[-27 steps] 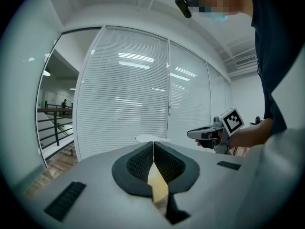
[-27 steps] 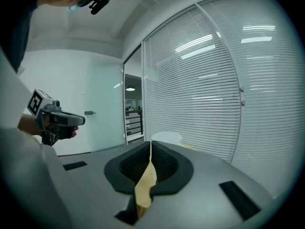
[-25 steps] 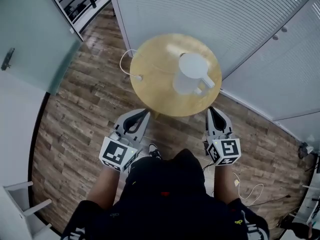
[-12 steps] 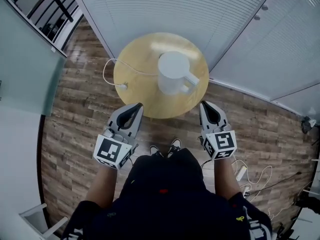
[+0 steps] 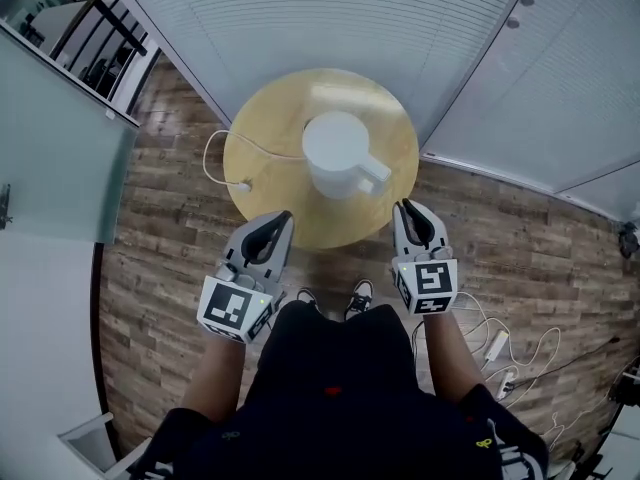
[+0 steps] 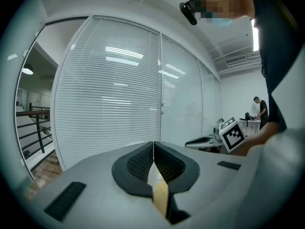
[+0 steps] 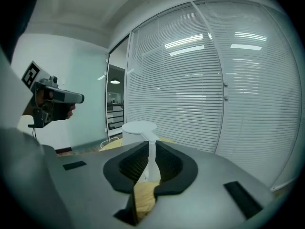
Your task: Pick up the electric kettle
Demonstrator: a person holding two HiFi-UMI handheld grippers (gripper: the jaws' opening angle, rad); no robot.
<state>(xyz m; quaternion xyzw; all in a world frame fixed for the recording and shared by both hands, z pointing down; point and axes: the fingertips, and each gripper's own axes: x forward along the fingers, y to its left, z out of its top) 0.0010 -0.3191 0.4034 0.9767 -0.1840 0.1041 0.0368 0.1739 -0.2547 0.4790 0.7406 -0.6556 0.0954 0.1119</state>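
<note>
The white electric kettle [image 5: 335, 153] stands upright on a round wooden table [image 5: 265, 133], its handle [image 5: 373, 172] turned toward the near right. Its white cord [image 5: 216, 158] loops off the table's left side. My left gripper [image 5: 282, 218] hovers at the table's near left edge, jaws shut and empty. At the near right edge my right gripper [image 5: 405, 208] is also shut, a short way from the handle. In the right gripper view the kettle [image 7: 138, 130] stands just beyond the right gripper [image 7: 150, 144]. The left gripper [image 6: 153, 144] faces the blinds, with no kettle in its view.
A wall of white blinds [image 5: 330, 18] runs close behind the table. A glass partition [image 5: 50, 168] stands at the left. Cables and a plug strip [image 5: 497, 346] lie on the wood floor at the right. The person's shoes [image 5: 360, 293] are near the table's foot.
The person has stepped closer to the table. Both grippers have come forward to its near edge, the right one nearer the handle. The kettle has stayed in place.
</note>
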